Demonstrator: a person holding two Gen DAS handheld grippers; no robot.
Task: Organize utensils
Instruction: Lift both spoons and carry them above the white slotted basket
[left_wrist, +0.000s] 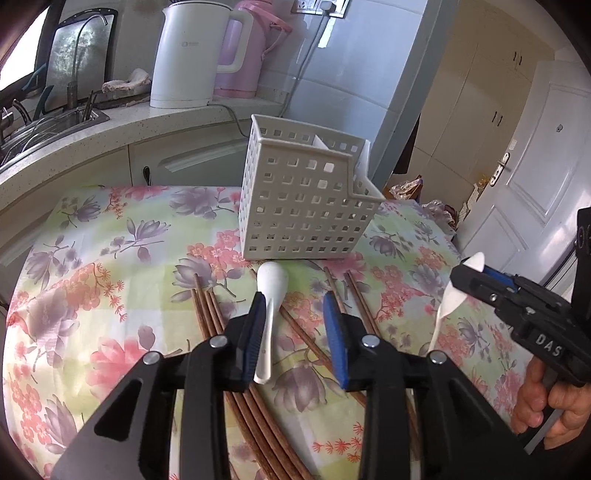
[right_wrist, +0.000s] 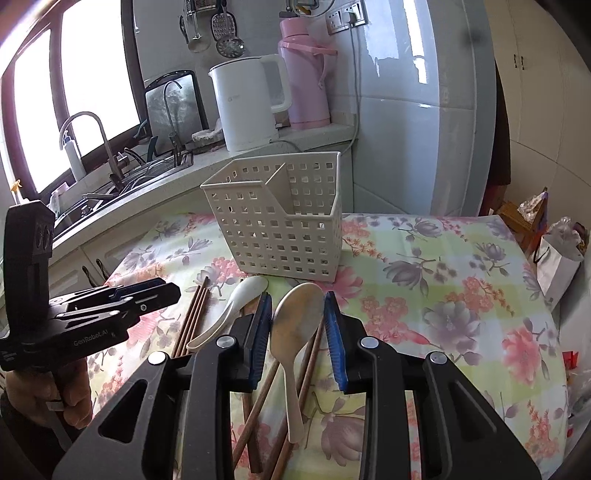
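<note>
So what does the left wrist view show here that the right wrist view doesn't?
Only the left wrist view shows the white door with its handle, and the right gripper from the side, a beige spoon between its fingers. Only the right wrist view shows the window, the hanging ladles and the left gripper from the side. Both show the white basket, the white spoon, chopsticks, kettle and pink thermos.
</note>
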